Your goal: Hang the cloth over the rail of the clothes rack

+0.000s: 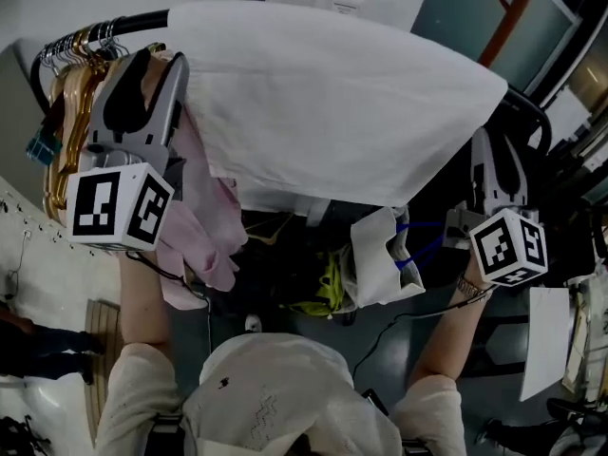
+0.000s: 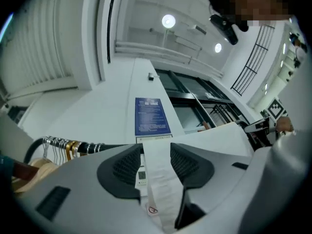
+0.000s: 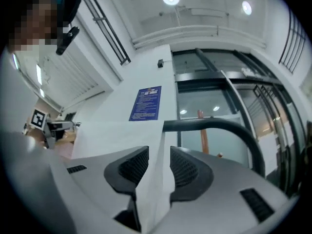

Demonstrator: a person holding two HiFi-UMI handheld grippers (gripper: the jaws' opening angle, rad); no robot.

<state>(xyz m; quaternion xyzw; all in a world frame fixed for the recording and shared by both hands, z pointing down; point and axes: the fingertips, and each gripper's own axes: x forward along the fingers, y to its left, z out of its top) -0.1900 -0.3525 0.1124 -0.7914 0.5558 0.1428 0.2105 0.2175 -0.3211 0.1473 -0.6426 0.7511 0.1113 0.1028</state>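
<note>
Finding: the white cloth (image 1: pixel 332 103) lies draped over the rail (image 1: pixel 142 19) of the clothes rack, spread from one gripper to the other, its lower edge hanging toward the person.

Left gripper (image 2: pixel 157 152): fingers (image 2: pixel 126 167) set wide. A strip of the cloth's hem, care label attached, runs up through the gap between them. The pads do not appear to pinch it. The rail passes just beyond the fingertips, and a bunch of hangers (image 1: pixel 76 65) sits outboard of the left finger.

Right gripper (image 3: pixel 158 155): fingers (image 3: pixel 187 169) likewise apart. A fold of the cloth's edge stands loose in the gap, nearer the left pad. The rail's curved end (image 3: pixel 219 126) arcs beyond and outboard of the right finger.

Assessment: the draping is done and the step in hand is the release. Both grippers have let go, yet cloth remains inside each gap.

Next move calls for: drawing each gripper straight back along its own fingers, so that neither pad snags the hem or the label and drags the cloth off the rail. A pink garment (image 1: pixel 204 226) hangs below the left gripper and should be kept clear on withdrawal.
</note>
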